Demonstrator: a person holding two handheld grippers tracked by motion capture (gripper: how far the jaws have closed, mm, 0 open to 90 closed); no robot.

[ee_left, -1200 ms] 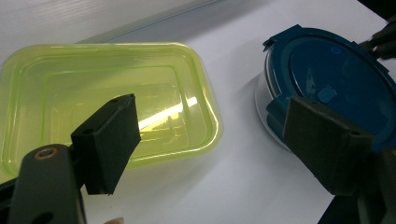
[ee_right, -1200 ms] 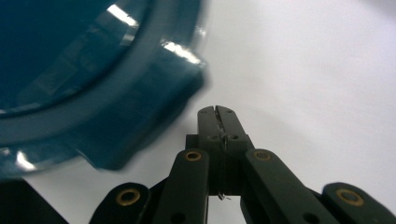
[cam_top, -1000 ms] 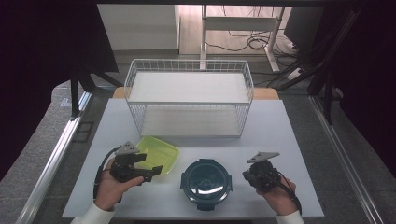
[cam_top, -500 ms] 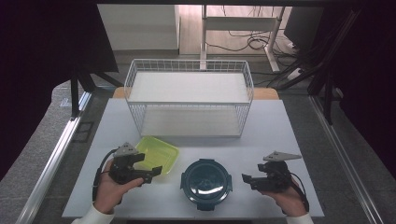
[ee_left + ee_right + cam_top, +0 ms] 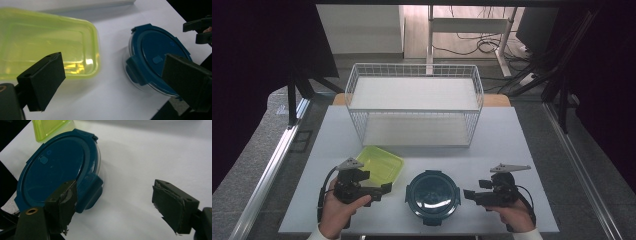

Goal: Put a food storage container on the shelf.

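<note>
Between the two tools, near the front edge of the white desk point(image 5: 522, 145), sits the round blue-lidded container point(image 5: 432, 196). Left tool point(image 5: 384, 189): jaws just opened, spread, nothing between them, tips over the near corner of the lime-green tray point(image 5: 381, 164). Right tool point(image 5: 468, 193): jaws likewise just opened, wide, empty, just beside the container. Wire basket point(image 5: 414, 106) stands behind, well apart. Nothing lies between the right tool and the container.

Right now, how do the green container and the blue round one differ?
The green container is rectangular, translucent lime and open, with no lid; the blue container is round, clear-walled, and closed by a dark teal lid with clip latches. The green one lies nearer the wire basket, the blue one nearer the table's front edge. Both rest on the table, ungripped.
</note>
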